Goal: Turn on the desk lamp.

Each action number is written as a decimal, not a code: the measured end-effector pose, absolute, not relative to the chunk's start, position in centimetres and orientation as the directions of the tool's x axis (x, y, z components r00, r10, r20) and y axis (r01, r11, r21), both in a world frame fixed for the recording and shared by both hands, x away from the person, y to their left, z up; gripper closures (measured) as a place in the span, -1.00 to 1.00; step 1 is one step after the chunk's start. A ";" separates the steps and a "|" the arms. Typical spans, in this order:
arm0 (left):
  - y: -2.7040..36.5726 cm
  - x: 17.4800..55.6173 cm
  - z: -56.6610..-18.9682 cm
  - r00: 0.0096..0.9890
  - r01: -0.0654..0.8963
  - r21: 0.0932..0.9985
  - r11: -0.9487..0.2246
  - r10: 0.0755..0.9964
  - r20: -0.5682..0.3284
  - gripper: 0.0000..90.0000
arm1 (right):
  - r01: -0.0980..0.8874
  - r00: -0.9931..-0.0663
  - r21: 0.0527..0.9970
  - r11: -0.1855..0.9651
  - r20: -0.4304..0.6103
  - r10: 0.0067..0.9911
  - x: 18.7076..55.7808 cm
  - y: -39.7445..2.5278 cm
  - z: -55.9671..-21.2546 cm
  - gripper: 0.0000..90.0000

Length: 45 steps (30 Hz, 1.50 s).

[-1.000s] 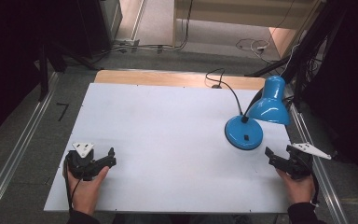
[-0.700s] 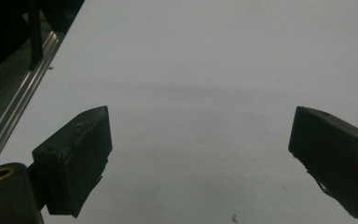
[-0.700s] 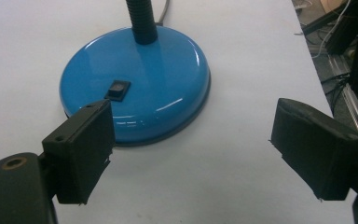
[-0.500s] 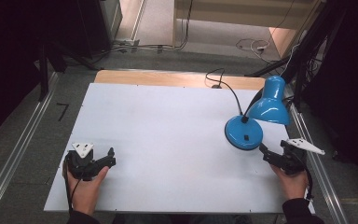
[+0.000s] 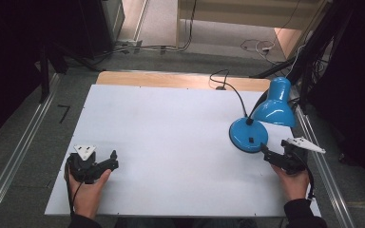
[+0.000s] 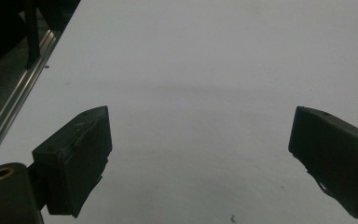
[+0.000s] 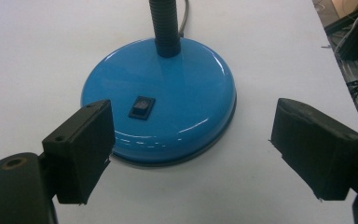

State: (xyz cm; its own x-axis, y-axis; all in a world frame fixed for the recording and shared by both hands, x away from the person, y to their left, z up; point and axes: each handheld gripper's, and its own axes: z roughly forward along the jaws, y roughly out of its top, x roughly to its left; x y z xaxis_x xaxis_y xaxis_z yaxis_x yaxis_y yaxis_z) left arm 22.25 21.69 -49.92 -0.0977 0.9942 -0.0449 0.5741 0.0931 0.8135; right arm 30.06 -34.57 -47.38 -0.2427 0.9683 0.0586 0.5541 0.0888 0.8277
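Two grippers are over a white table (image 5: pixel 171 142), and a blue desk lamp (image 5: pixel 249 135) serves as the landmark for everything else. The lamp stands near the table's far right side, its round base (image 7: pixel 161 100) flat on the white top, a black ribbed neck (image 7: pixel 165 25) rising from the back of the base and a blue shade (image 5: pixel 275 107) hanging just right of and beyond the base. A small black rocker switch (image 7: pixel 141 107) sits on top of the base, on the side nearest the person. A dark cord (image 5: pixel 228 88) runs from the lamp toward the table's far wooden edge (image 5: pixel 171 79).

The right gripper (image 5: pixel 271 156) lies just in front of the lamp's base on its near right side, pointing at it, held by the person's right hand (image 5: pixel 292 183). Its jaws stand wide apart with nothing between them; in the right gripper view the left jaw overlaps the near rim of the base, while the right jaw sits off past the base's edge, over bare table. Whether the left jaw touches the base cannot be told.

The left gripper (image 5: pixel 109 164) is well apart from the lamp, far to its left near the table's front edge, held by the left hand (image 5: pixel 88 190). Its jaws are also spread wide and empty, with plain white table in front of them in the left gripper view.
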 end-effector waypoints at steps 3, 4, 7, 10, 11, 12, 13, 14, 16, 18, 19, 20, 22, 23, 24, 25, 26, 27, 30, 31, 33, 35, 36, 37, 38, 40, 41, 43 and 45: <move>21.7 22.2 -49.9 -0.099 0.572 0.815 0.095 0.994 -0.047 -0.85 | 0.553 -0.245 0.829 0.089 0.059 0.968 30.2 -34.4 -47.3 -0.73; 21.7 22.2 -49.9 -0.101 0.572 0.814 0.097 0.994 -0.047 -0.85 | 0.552 -0.246 0.829 0.088 0.061 0.967 30.3 -34.4 -47.3 -0.73; 21.7 22.2 -49.9 -0.096 0.571 0.815 0.094 0.994 -0.048 -0.85 | 0.549 -0.241 0.832 0.079 0.067 0.968 30.4 -34.5 -47.2 -0.72; 21.6 22.3 -50.0 -0.093 0.578 0.811 0.095 0.994 -0.051 -0.85 | 0.557 -0.242 0.827 0.074 0.077 0.967 30.5 -34.6 -47.4 -0.72; 21.6 22.3 -50.0 -0.092 0.577 0.812 0.093 0.995 -0.049 -0.85 | 0.558 -0.244 0.826 0.078 0.074 0.967 30.6 -34.6 -47.4 -0.72; 21.5 22.2 -49.9 -0.089 0.576 0.812 0.090 0.995 -0.047 -0.85 | 0.558 -0.243 0.826 0.083 0.067 0.968 30.6 -34.5 -47.4 -0.72; 21.5 22.2 -49.9 -0.089 0.571 0.816 0.091 0.995 -0.048 -0.85 | 0.556 -0.245 0.827 0.082 0.069 0.967 30.6 -34.5 -47.4 -0.72; 21.5 22.1 -49.8 -0.087 0.568 0.818 0.090 0.995 -0.049 -0.85 | 0.552 -0.247 0.830 0.084 0.067 0.967 30.7 -34.4 -47.4 -0.72; 21.4 22.2 -49.9 -0.087 0.572 0.816 0.088 0.995 -0.046 -0.85 | 0.550 -0.248 0.831 0.084 0.067 0.966 30.8 -34.4 -47.3 -0.72; 21.4 22.3 -49.9 -0.088 0.574 0.814 0.091 0.995 -0.049 -0.85 | 0.549 -0.250 0.832 0.078 0.075 0.965 31.0 -34.3 -47.2 -0.72; 21.4 22.3 -49.9 -0.086 0.573 0.814 0.091 0.995 -0.050 -0.85 | 0.545 -0.254 0.835 0.081 0.073 0.964 31.1 -34.1 -47.1 -0.72; 21.4 22.3 -49.9 -0.085 0.573 0.815 0.091 0.995 -0.051 -0.85 | 0.545 -0.254 0.835 0.079 0.074 0.964 31.1 -34.0 -47.1 -0.72; 21.4 22.3 -49.9 -0.083 0.574 0.814 0.090 0.995 -0.052 -0.85 | 0.541 -0.257 0.837 0.082 0.072 0.964 31.2 -33.9 -47.1 -0.72; 21.4 22.3 -49.9 -0.083 0.574 0.814 0.090 0.995 -0.052 -0.85 | 0.543 -0.257 0.836 0.081 0.074 0.963 31.2 -33.8 -47.0 -0.72; 21.4 22.3 -49.9 -0.081 0.572 0.815 0.090 0.995 -0.053 -0.85 | 0.543 -0.257 0.836 0.081 0.074 0.963 31.2 -33.8 -47.0 -0.72; 21.4 22.3 -49.9 -0.079 0.571 0.816 0.090 0.995 -0.054 -0.85 | 0.542 -0.259 0.837 0.082 0.073 0.963 31.2 -33.8 -47.0 -0.71; 21.4 22.3 -49.9 -0.078 0.571 0.816 0.091 0.995 -0.056 -0.85 | 0.540 -0.261 0.838 0.082 0.073 0.963 31.3 -33.7 -47.0 -0.69; 21.4 22.3 -50.0 -0.080 0.572 0.815 0.092 0.995 -0.056 -0.85 | 0.538 -0.262 0.839 0.085 0.070 0.962 31.3 -33.7 -47.0 -0.68; 21.3 22.4 -50.0 -0.072 0.581 0.809 0.088 0.996 -0.057 -0.85 | 0.538 -0.266 0.838 0.091 0.067 0.962 31.5 -33.6 -47.1 -0.68; 21.3 22.3 -49.9 -0.074 0.576 0.813 0.090 0.996 -0.058 -0.85 | 0.539 -0.268 0.837 0.092 0.067 0.961 31.5 -33.5 -47.1 -0.68; 21.2 22.3 -49.8 -0.071 0.567 0.819 0.090 0.996 -0.060 -0.85 | 0.540 -0.268 0.836 0.095 0.064 0.961 31.5 -33.5 -47.2 -0.68; 21.0 22.5 -49.9 -0.067 0.572 0.816 0.085 0.996 -0.056 -0.85 | 0.543 -0.270 0.834 0.101 0.059 0.961 31.7 -33.4 -47.3 -0.68; 21.0 22.6 -49.9 -0.062 0.578 0.812 0.080 0.997 -0.054 -0.85 | 0.545 -0.270 0.832 0.103 0.058 0.961 31.8 -33.4 -47.3 -0.68; 20.9 22.6 -49.9 -0.058 0.580 0.811 0.078 0.997 -0.054 -0.85 | 0.547 -0.270 0.831 0.102 0.059 0.961 31.8 -33.4 -47.3 -0.68; 20.8 22.6 -49.9 -0.055 0.576 0.814 0.076 0.997 -0.054 -0.85 | 0.547 -0.270 0.831 0.100 0.062 0.961 31.8 -33.3 -47.3 -0.68; 20.7 22.5 -49.7 -0.054 0.570 0.819 0.073 0.997 -0.051 -0.85 | 0.546 -0.270 0.832 0.100 0.062 0.961 31.8 -33.3 -47.3 -0.68; 20.6 22.5 -49.7 -0.053 0.566 0.821 0.074 0.997 -0.053 -0.85 | 0.545 -0.272 0.832 0.104 0.059 0.960 31.7 -33.2 -47.3 -0.68; 20.6 22.6 -49.7 -0.049 0.566 0.821 0.071 0.997 -0.052 -0.85 | 0.538 -0.276 0.836 0.104 0.058 0.959 31.7 -33.2 -47.0 -0.68; 20.7 22.7 -49.8 -0.050 0.572 0.817 0.072 0.997 -0.053 -0.85 | 0.535 -0.278 0.839 0.103 0.060 0.959 31.8 -33.2 -46.9 -0.68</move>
